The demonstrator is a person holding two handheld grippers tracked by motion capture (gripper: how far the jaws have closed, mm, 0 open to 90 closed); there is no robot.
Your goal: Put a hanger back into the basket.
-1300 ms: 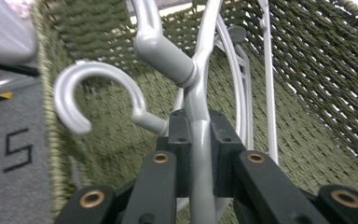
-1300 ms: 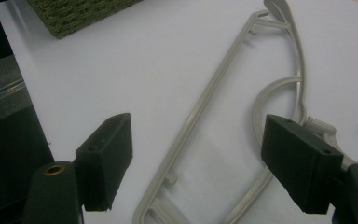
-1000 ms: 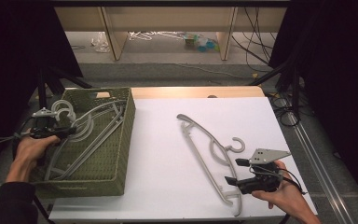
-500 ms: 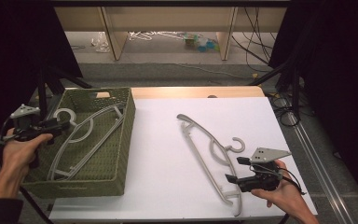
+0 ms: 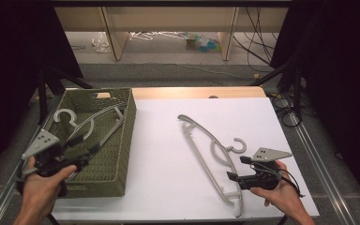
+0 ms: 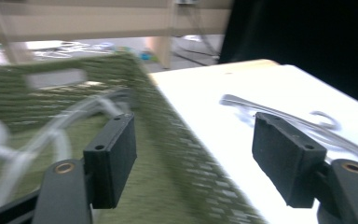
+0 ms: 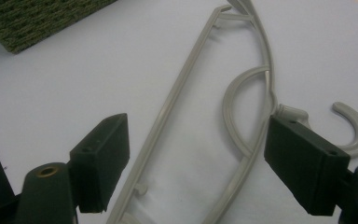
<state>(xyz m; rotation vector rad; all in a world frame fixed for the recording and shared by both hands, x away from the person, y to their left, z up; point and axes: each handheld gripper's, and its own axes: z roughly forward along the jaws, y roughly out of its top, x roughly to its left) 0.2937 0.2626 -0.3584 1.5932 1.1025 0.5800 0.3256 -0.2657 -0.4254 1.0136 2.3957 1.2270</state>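
At the near right, the right gripper (image 5: 242, 176) is held with jaws spread, empty, astride a grey hanger (image 5: 211, 152) lying loose on the white table (image 5: 168, 154). At the near left, the left gripper (image 5: 77, 149) is likewise spread and empty over the green basket (image 5: 122, 140). Farther in, one hanger in the basket (image 5: 82, 124) is noted; transfer is judged partly done, one hanger outstanding.

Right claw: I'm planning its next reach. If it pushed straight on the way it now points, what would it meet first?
Most likely the grey hanger on the white table. The right claw is open, its jaws straddling the hanger's frame. The height above the hanger is unclear.
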